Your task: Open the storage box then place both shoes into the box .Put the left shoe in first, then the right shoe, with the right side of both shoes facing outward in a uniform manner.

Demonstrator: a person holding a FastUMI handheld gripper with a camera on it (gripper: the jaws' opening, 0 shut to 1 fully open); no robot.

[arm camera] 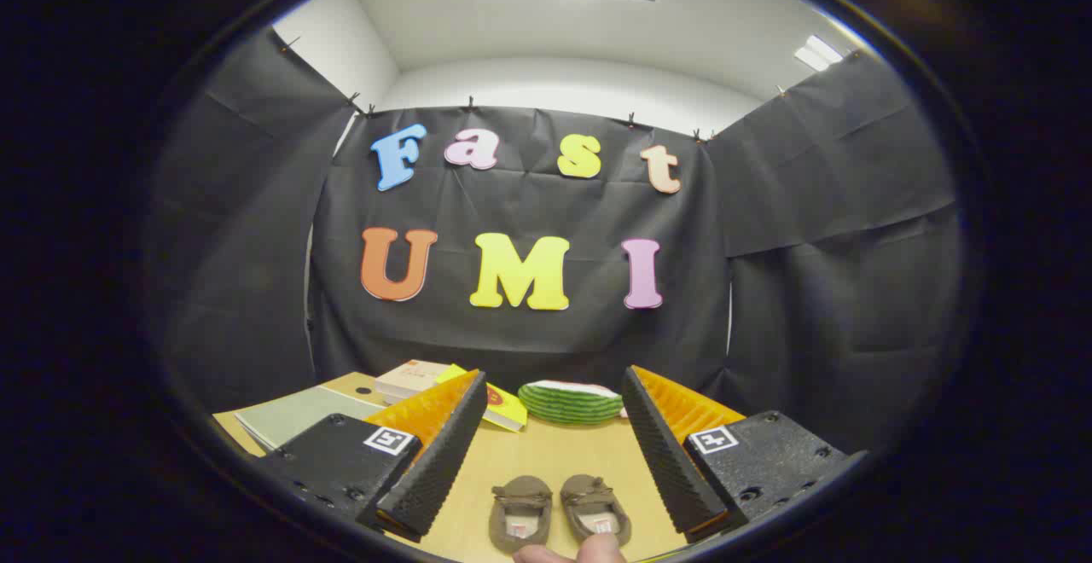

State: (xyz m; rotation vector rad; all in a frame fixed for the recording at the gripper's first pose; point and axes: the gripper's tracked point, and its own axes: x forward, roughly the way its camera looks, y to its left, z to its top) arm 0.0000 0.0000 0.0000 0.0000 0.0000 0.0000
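Observation:
Two small brown shoes stand side by side on the wooden table, toes pointing away from me: one shoe (520, 513) on the left and the other shoe (595, 507) on the right. They sit low between my fingers. My gripper (553, 448) is open, its fingers spread wide above the table with nothing between them. A fingertip of a person's hand (573, 552) touches the near end of the shoes.
Beyond the fingers lie a stack of books (411, 380), a yellow book (502, 408), and a green striped round cushion (570, 402) near the black cloth wall. A grey-green flat sheet (299, 414) rests on the table (546, 461) to the left.

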